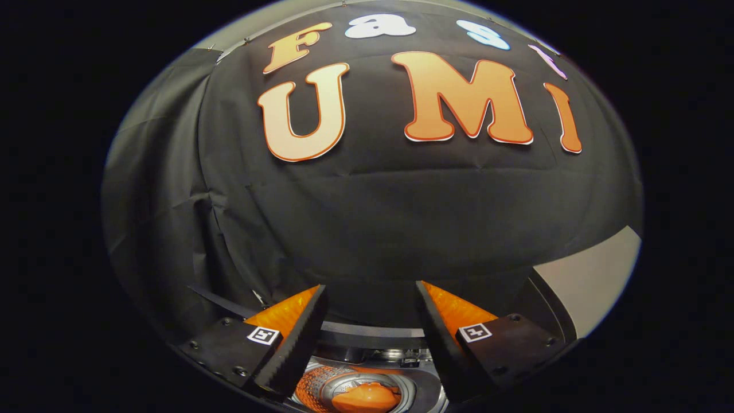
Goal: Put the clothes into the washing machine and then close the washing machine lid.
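Observation:
My gripper is open, its two orange-and-black fingers spread wide with nothing between them. Below and between the fingers lies the washing machine's round top opening. Down inside it I see the perforated metal drum. An orange piece of clothing lies in the drum. The gripper hangs above the opening and points at the booth wall beyond it.
Black cloth wall rises close behind the machine. To the right of the right finger, a dark curved edge borders a pale grey panel; I cannot tell whether it is the lid.

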### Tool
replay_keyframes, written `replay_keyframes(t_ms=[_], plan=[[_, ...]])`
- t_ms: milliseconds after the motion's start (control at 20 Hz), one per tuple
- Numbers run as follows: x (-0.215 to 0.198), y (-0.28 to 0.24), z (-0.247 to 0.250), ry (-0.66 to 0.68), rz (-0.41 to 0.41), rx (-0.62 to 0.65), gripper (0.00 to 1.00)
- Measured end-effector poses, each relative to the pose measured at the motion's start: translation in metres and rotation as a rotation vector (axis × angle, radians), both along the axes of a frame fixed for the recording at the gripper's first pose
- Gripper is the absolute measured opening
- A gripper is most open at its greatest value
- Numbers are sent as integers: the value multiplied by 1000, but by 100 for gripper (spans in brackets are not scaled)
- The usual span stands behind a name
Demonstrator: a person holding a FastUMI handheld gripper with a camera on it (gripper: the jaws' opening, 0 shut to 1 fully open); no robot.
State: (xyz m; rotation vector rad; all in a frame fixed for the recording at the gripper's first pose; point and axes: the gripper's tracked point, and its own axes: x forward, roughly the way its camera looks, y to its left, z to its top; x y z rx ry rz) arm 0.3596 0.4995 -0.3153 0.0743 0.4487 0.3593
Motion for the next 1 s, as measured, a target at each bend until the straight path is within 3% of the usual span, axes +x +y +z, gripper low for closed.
replay_keyframes(t_ms=[650,800,1000], plan=[[-83,-9,-23,-12,27,-4,98],[-123,-28,-88,159,23,-70,98],[-178,-52,-167,308,-59,-3,99]])
